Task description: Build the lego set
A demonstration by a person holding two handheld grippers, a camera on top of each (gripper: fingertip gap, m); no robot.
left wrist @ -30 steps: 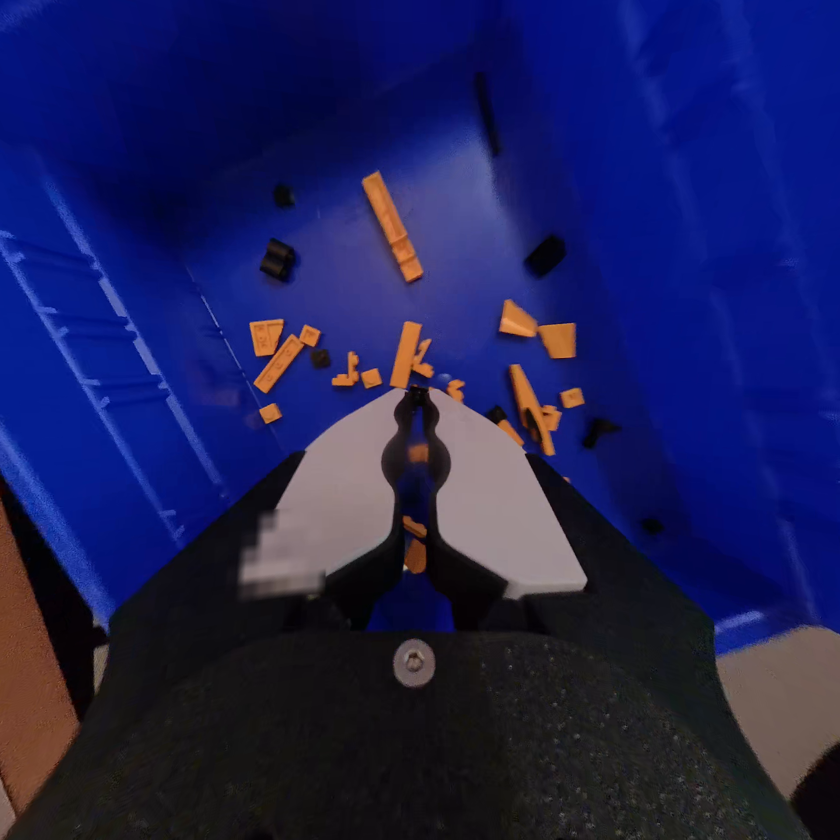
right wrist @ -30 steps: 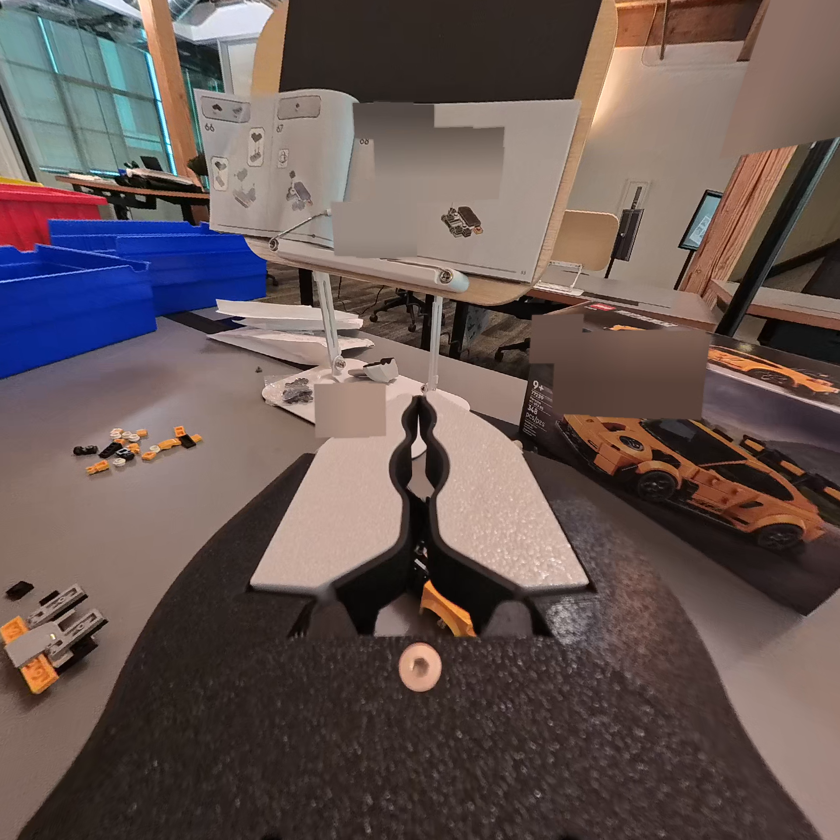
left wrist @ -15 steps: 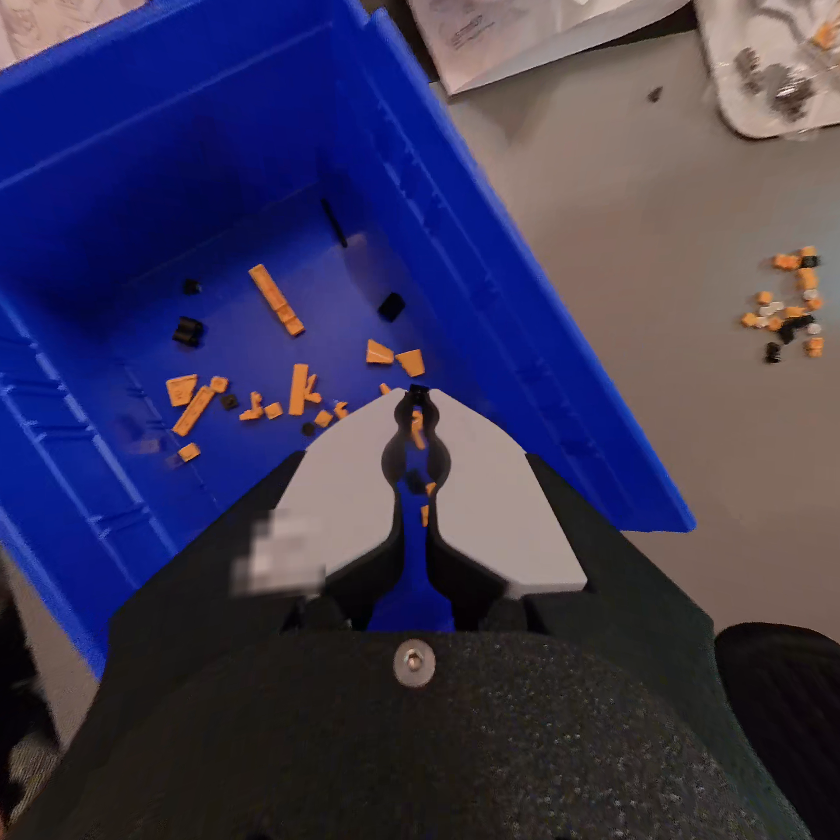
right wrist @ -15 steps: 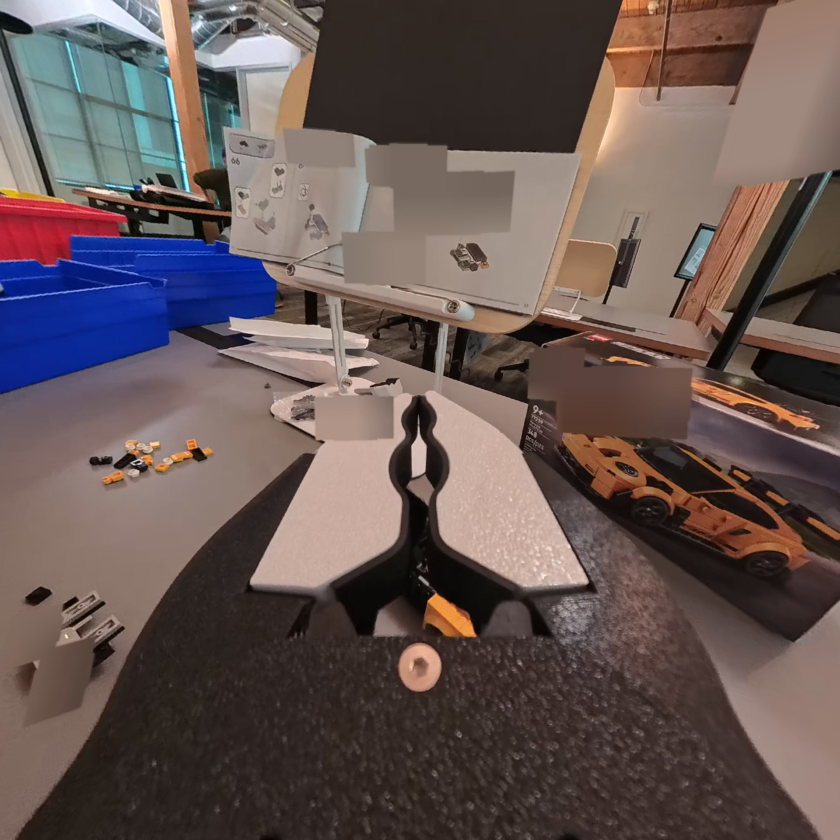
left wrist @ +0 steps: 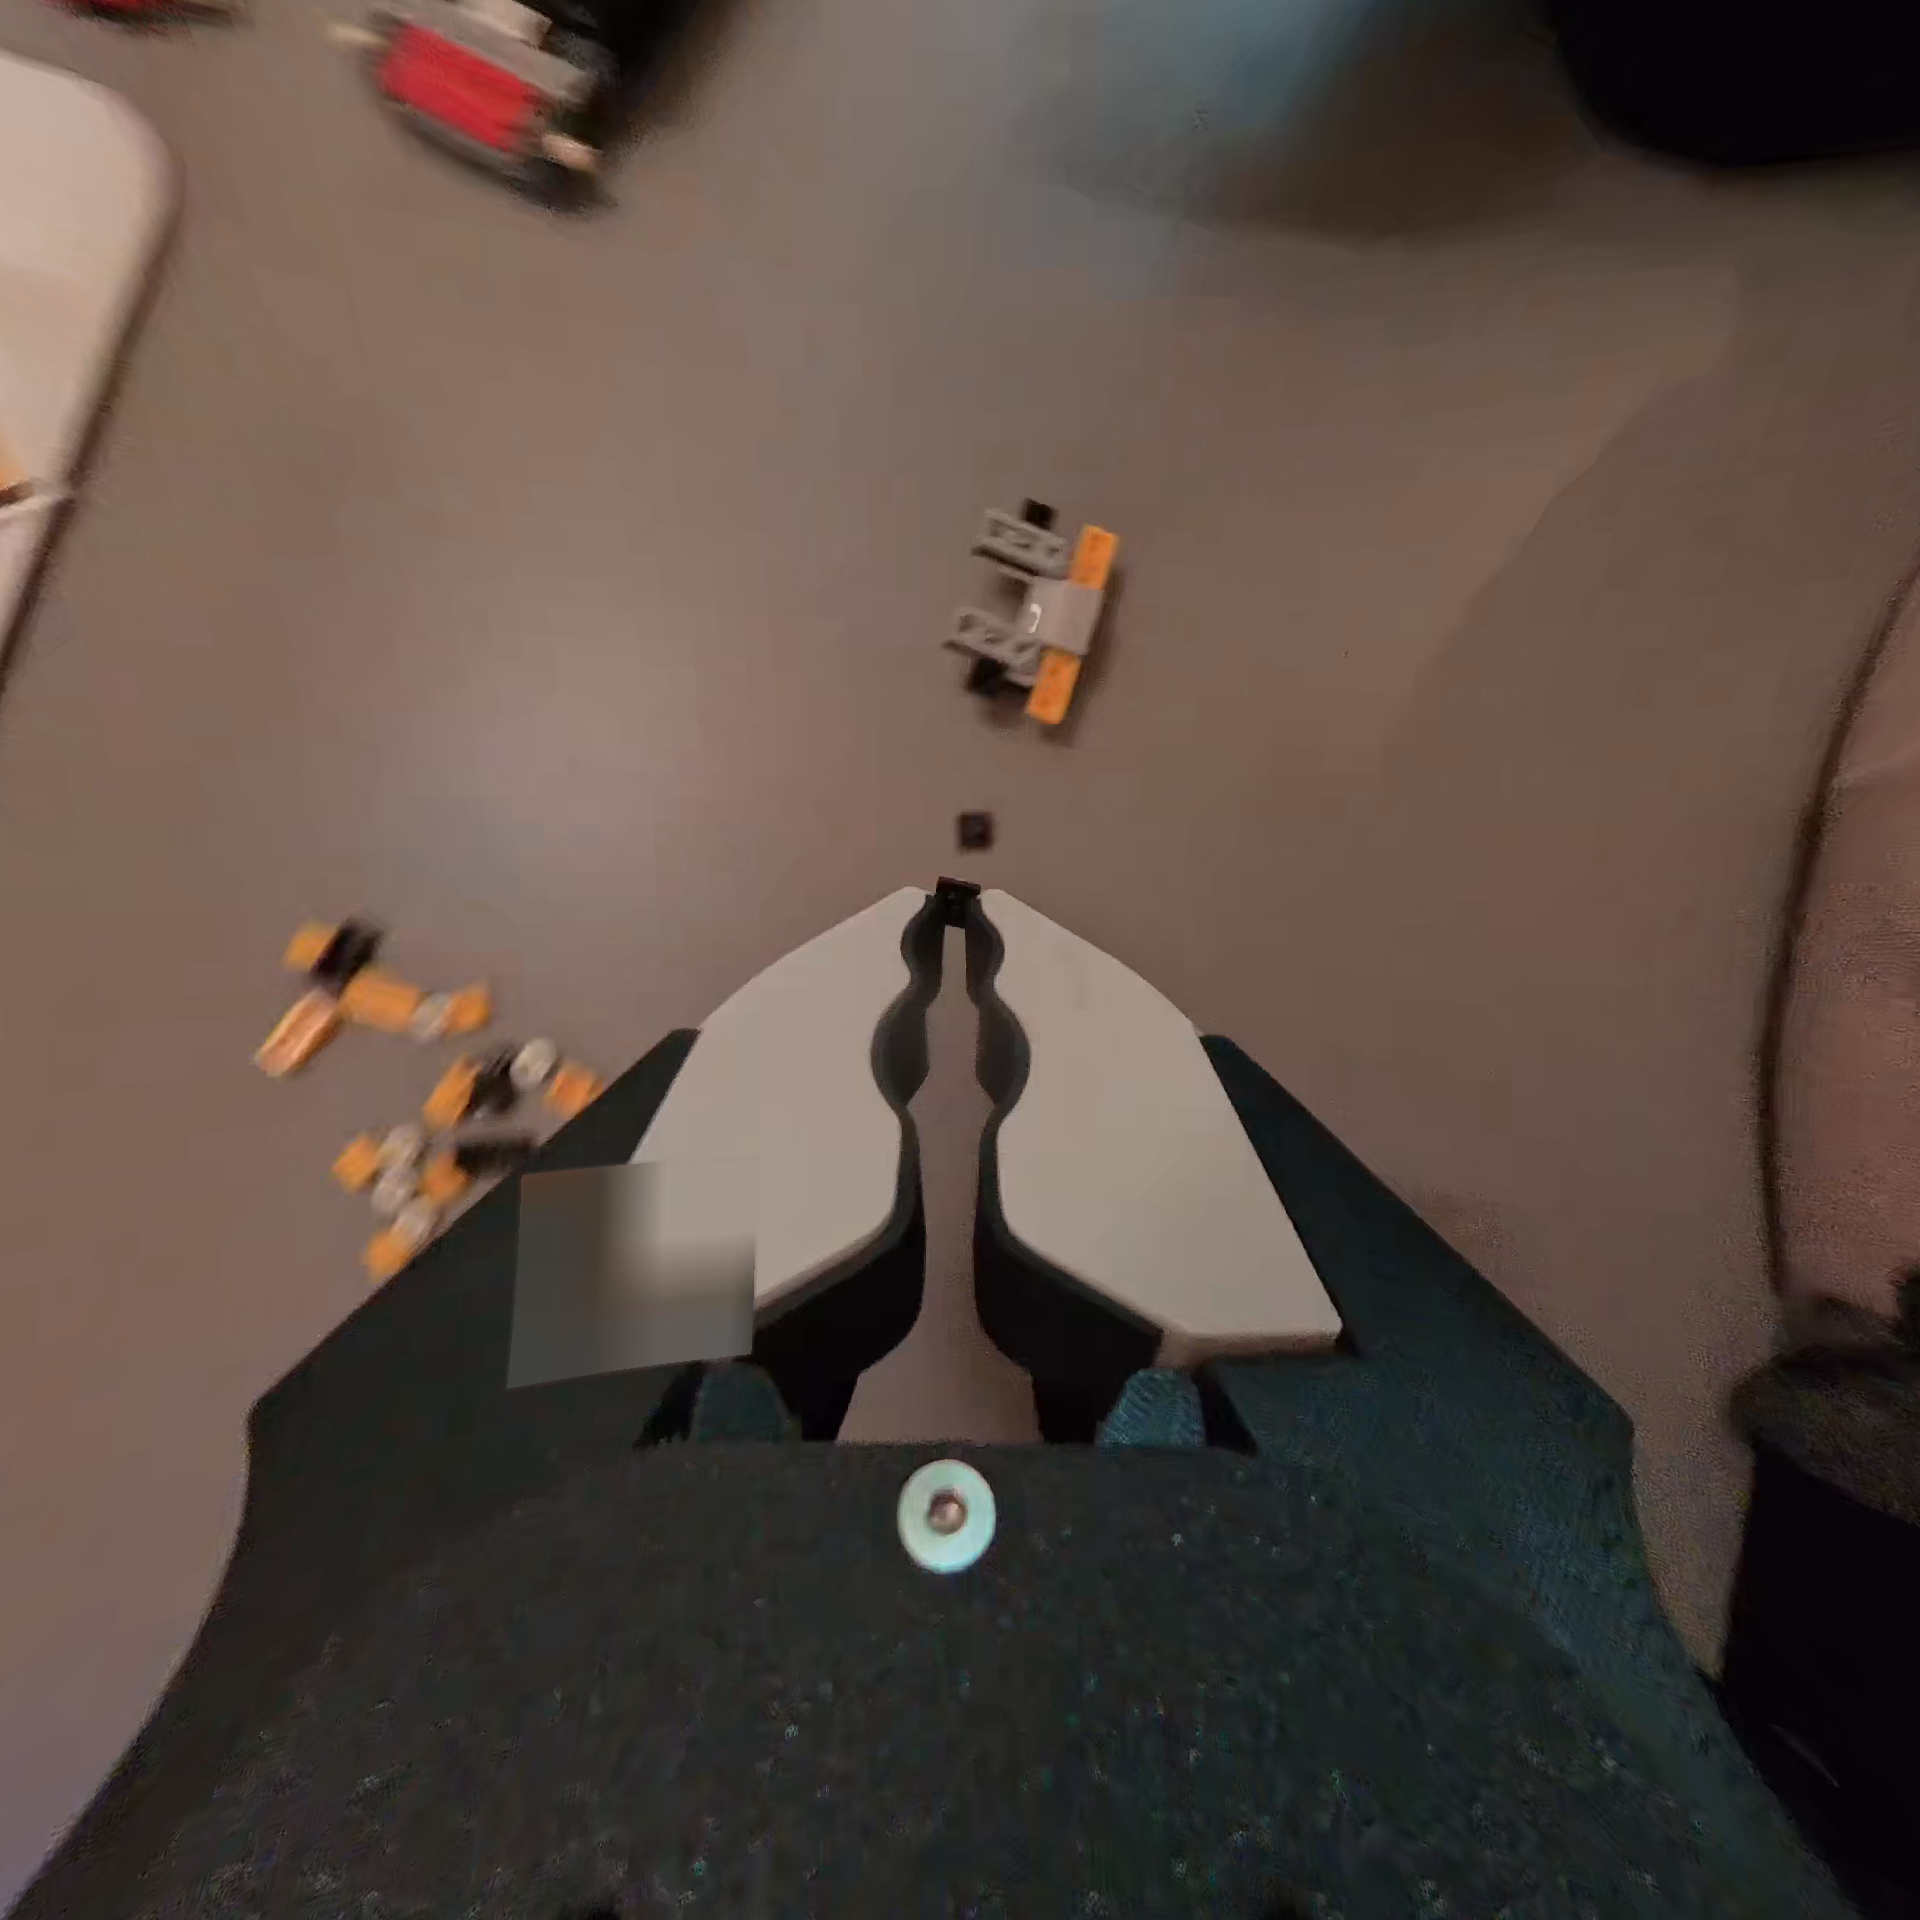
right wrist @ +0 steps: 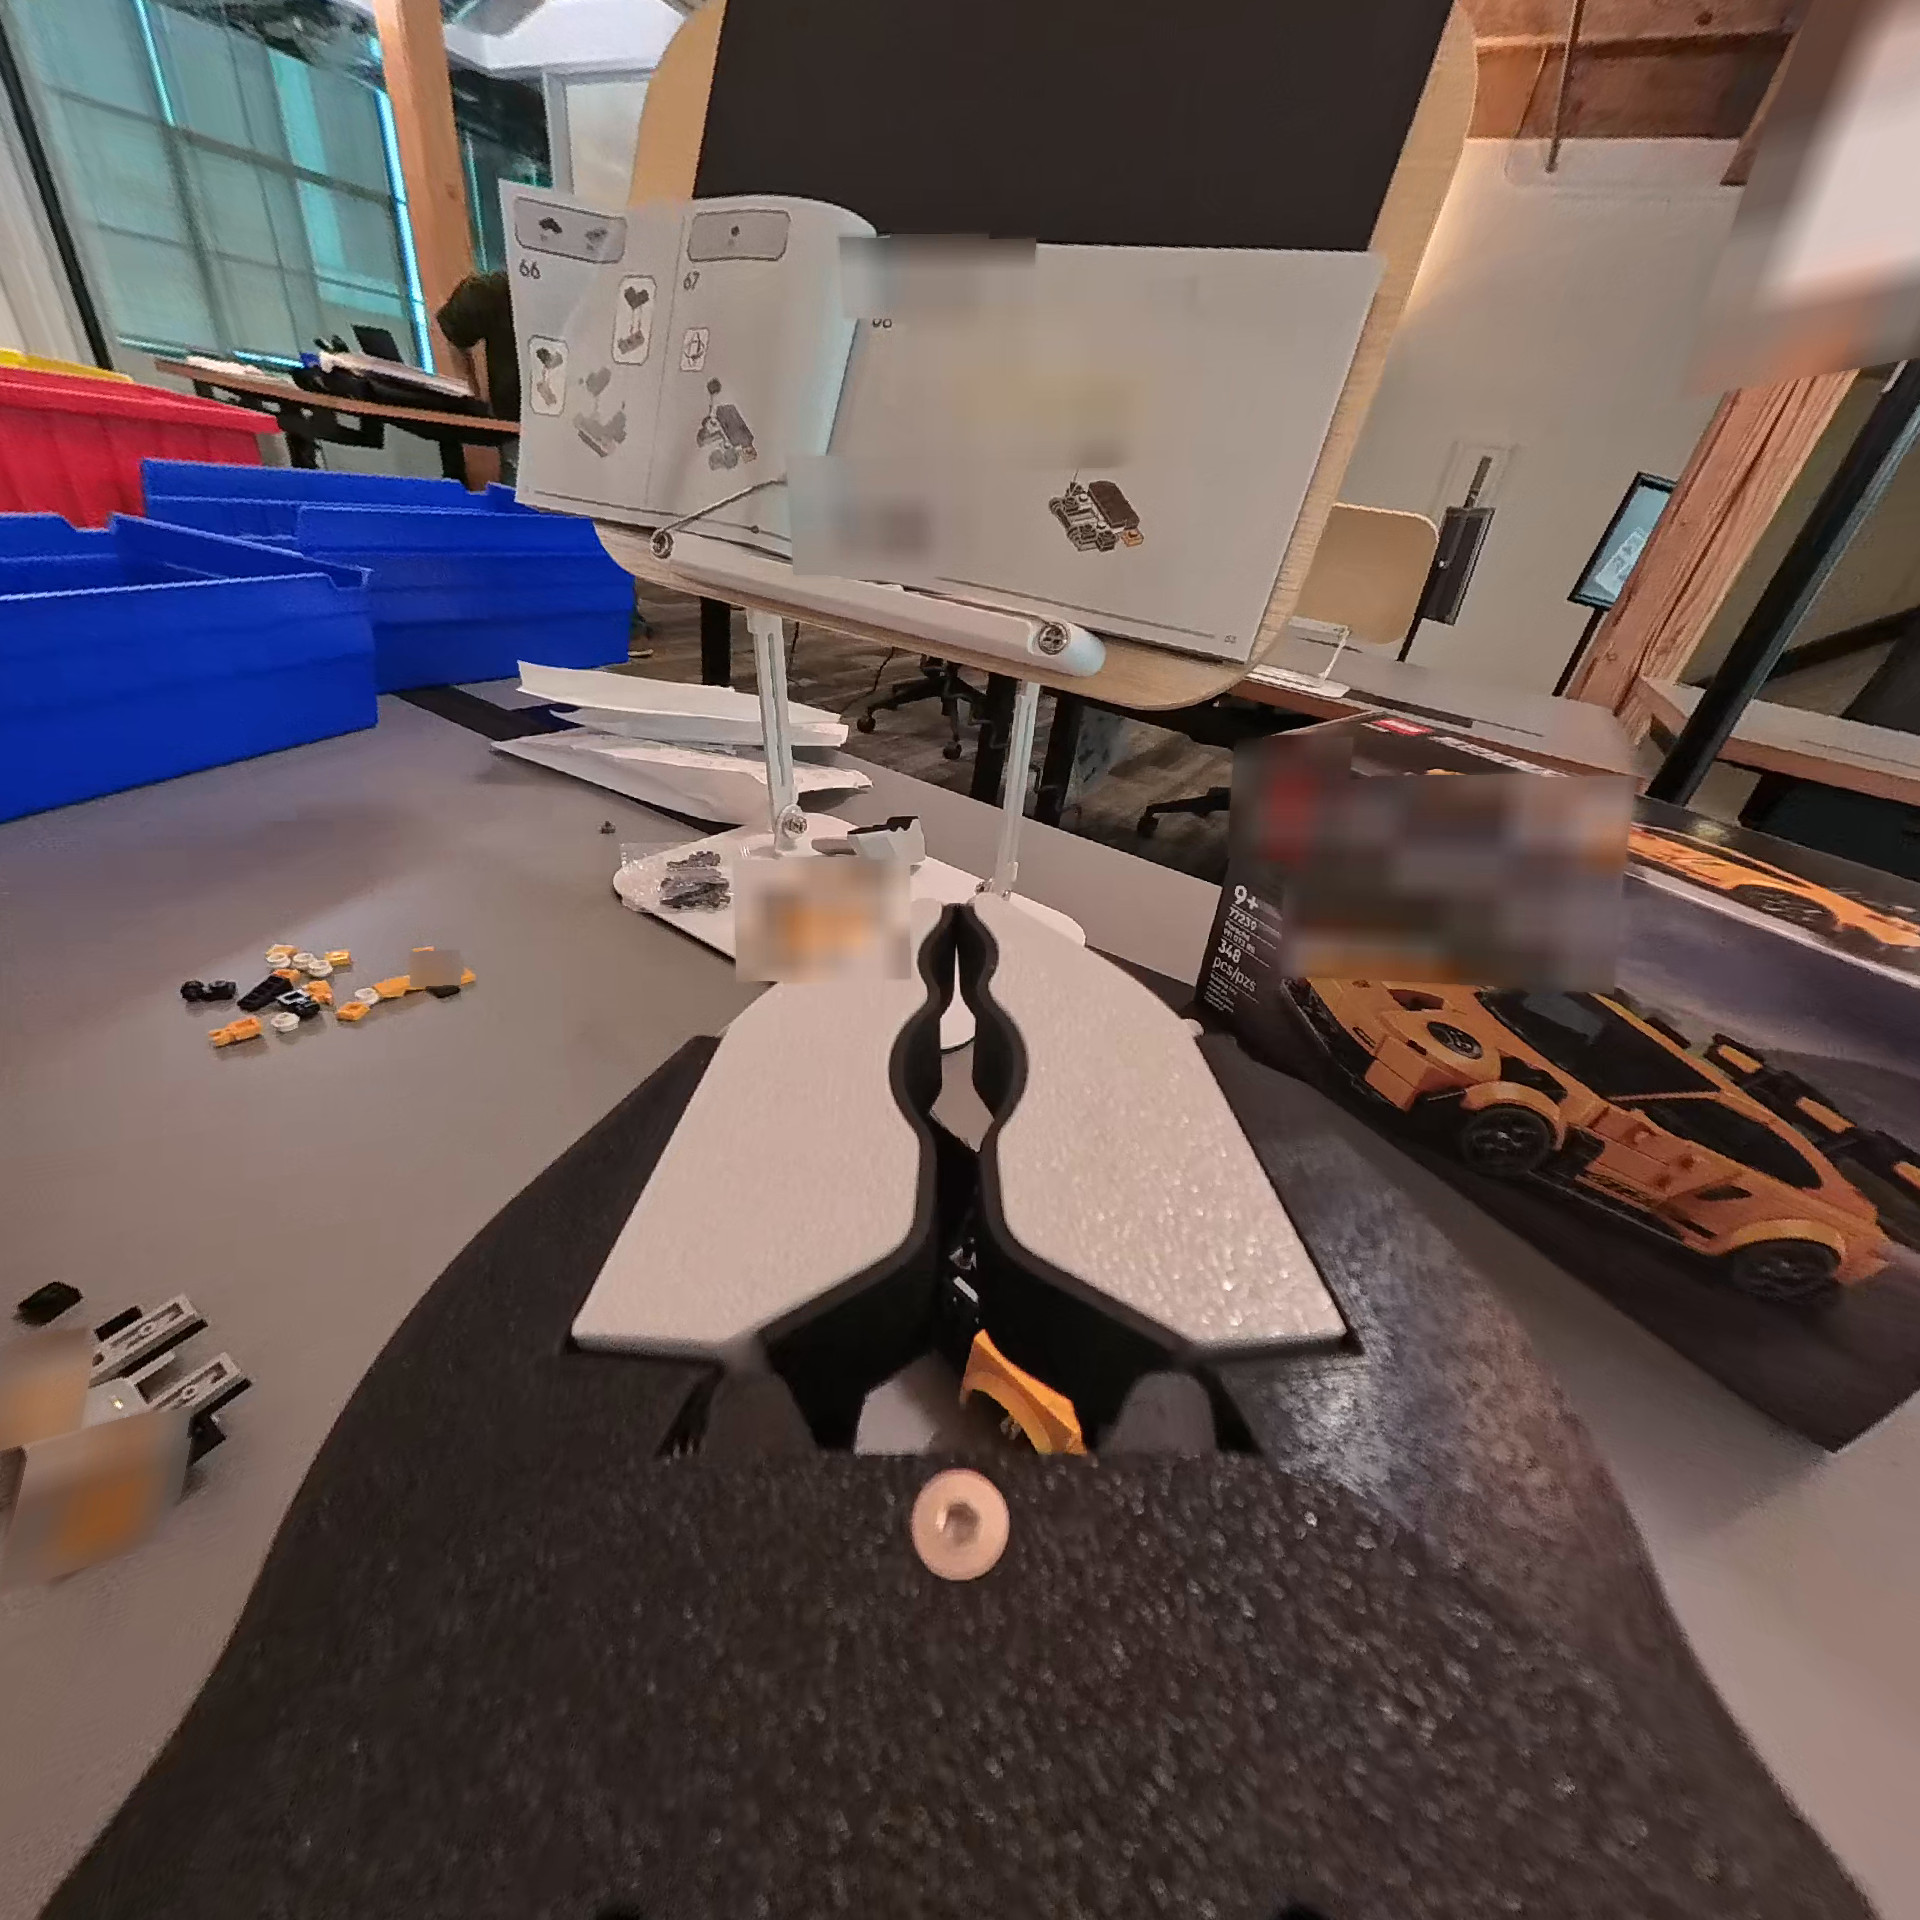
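Left gripper (left wrist: 957,902) over the grey table (left wrist: 623,623) – jaws pinch a tiny black piece (left wrist: 957,888) right at the tips. A second black stud (left wrist: 975,828) lies on the table at 12 o'clock from the tips, close but apart. Farther along the same line, a grey-and-orange subassembly (left wrist: 1034,618), well clear of the jaws. Loose orange, black and grey bits (left wrist: 426,1081) scattered at 9 o'clock, blurred.

Right gripper (right wrist: 958,920) – jaws pressed nearly together at the tips, nothing seen between them there. An orange part (right wrist: 1013,1387) sits deep between the fingers near the base; a black piece just above it seems clamped, can't tell for sure. Ahead at 12: instruction booklet (right wrist: 1091,436) on a stand. Box (right wrist: 1558,1039) at 2 o'clock, blue bins (right wrist: 208,644) at 10, small-parts pile (right wrist: 322,987) at 9–10.
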